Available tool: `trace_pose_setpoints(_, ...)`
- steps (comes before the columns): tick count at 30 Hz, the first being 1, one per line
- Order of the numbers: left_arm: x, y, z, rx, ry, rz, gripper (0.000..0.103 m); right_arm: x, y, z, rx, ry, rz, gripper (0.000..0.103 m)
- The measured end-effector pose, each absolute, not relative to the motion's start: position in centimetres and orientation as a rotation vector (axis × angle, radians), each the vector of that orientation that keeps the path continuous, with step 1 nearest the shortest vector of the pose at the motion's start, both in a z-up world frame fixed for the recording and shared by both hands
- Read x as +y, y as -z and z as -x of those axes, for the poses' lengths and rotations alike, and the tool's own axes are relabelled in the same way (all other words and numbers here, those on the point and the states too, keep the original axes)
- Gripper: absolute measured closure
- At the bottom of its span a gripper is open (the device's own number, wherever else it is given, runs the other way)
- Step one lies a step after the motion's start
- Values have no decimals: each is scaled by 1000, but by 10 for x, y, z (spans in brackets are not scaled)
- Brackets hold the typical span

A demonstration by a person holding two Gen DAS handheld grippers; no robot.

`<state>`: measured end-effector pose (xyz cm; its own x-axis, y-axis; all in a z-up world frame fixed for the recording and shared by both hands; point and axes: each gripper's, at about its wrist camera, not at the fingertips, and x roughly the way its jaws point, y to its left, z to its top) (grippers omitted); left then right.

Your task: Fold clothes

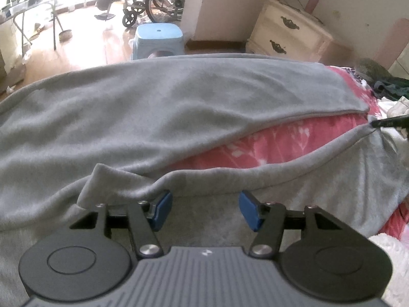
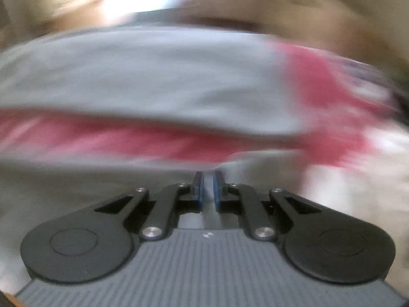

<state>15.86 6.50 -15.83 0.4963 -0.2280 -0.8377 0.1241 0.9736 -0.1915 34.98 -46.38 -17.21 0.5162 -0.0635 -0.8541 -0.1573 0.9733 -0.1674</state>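
Left hand-held gripper (image 1: 204,211) sat low over the grey garment (image 1: 158,107), jaws wide apart and empty. Right hand-held gripper (image 2: 207,192) pinched a grey fold, jaws nearly closed. Beyond, the garment lay spread across the pink floral bed (image 1: 268,148).

- My left gripper (image 1: 204,206), black linkage arms with blue rubber pads (image 1: 162,209), stands with jaws wide apart, nothing between them. It sits low, pointing forward.
- My right gripper (image 2: 207,188), same black-and-blue build, has its pads (image 2: 199,188) drawn nearly together with only a narrow slit between; a thin pale strip shows in that slit, but I cannot tell what it is.
- Right wrist view is heavily motion-blurred; left wrist view is sharp.
- From the left wrist view, a dark fingertip of the right gripper shows at the far right edge.
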Motion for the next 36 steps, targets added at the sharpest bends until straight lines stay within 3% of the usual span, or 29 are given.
trace_pose_setpoints(2, 68, 157, -157, 1021, 211, 112, 45, -485, 165, -354, 1014, 72, 225, 92)
trace_pose_setpoints(11, 101, 147, -135, 1033, 123, 95, 56, -362, 142, -282, 1018, -475, 225, 91)
trace_pose_setpoints(20, 144, 151, -116, 1030, -19, 155, 63, -196, 170, -283, 1125, -1010, 331, 91)
trace_pose_setpoints(24, 156, 155, -114, 1021, -30, 156, 63, -254, 191, -307, 1187, -784, 376, 92)
trace_pose_setpoints(30, 158, 166, -120, 1021, -25, 163, 63, -425, 188, -341, 1163, -79, 258, 89)
trace_pose_setpoints(34, 156, 163, -119, 1006, -33, 150, 62, -464, 167, -327, 1116, 77, 121, 89)
trace_pose_setpoints(36, 156, 161, -119, 998, -38, 145, 62, -469, 155, -314, 1080, 71, 27, 82)
